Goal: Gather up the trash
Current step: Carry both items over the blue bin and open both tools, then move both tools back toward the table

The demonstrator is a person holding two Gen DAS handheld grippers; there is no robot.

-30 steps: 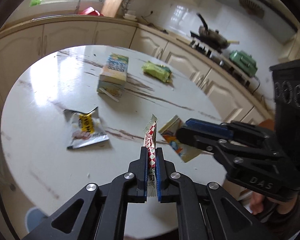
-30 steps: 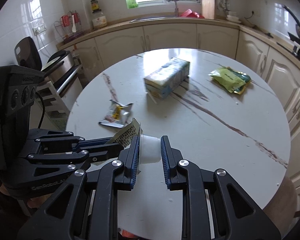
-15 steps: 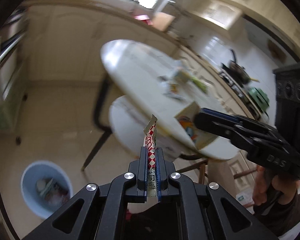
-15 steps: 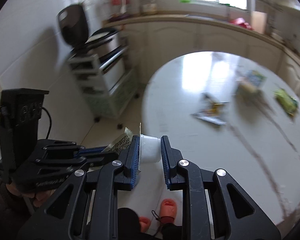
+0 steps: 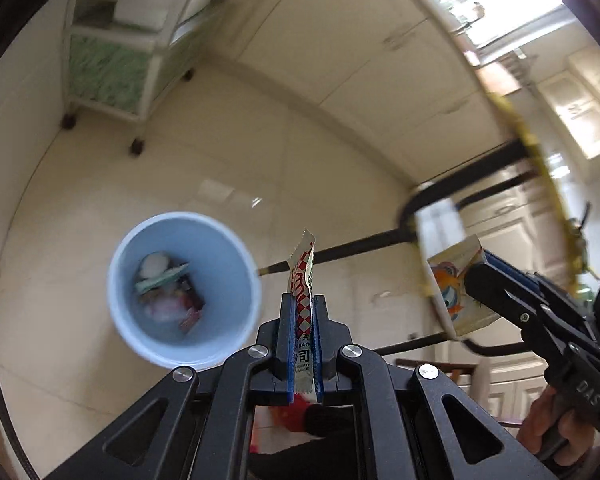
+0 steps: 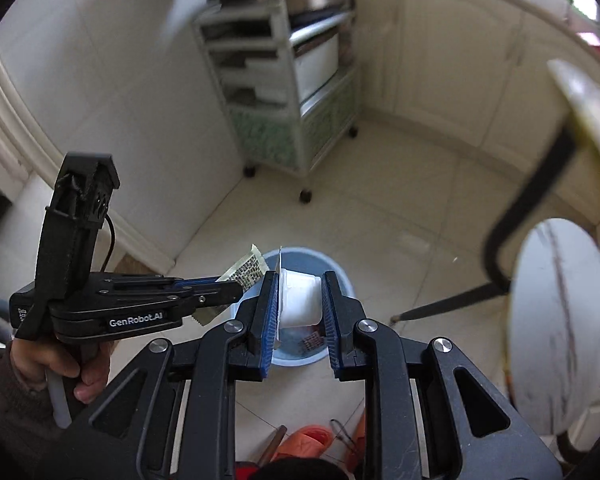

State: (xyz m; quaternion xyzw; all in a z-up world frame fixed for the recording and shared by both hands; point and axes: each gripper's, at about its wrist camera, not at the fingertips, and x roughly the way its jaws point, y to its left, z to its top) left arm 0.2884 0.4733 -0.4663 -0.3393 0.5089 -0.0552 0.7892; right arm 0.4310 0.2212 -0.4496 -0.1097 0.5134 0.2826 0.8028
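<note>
Tongs (image 6: 300, 308) w/ white cup (image 6: 300, 300) over half-hidden bin (image 6: 342, 280).

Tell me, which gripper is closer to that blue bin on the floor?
Left, it seems. The left gripper, clamping a red sachet, hangs just right of the blue bin; the right gripper, holding a white cup, sits farther right.

Left gripper (image 5: 303, 316) clamps red-white sauce packet (image 5: 302, 280) above & right of blue bin (image 5: 236, 276).
</note>
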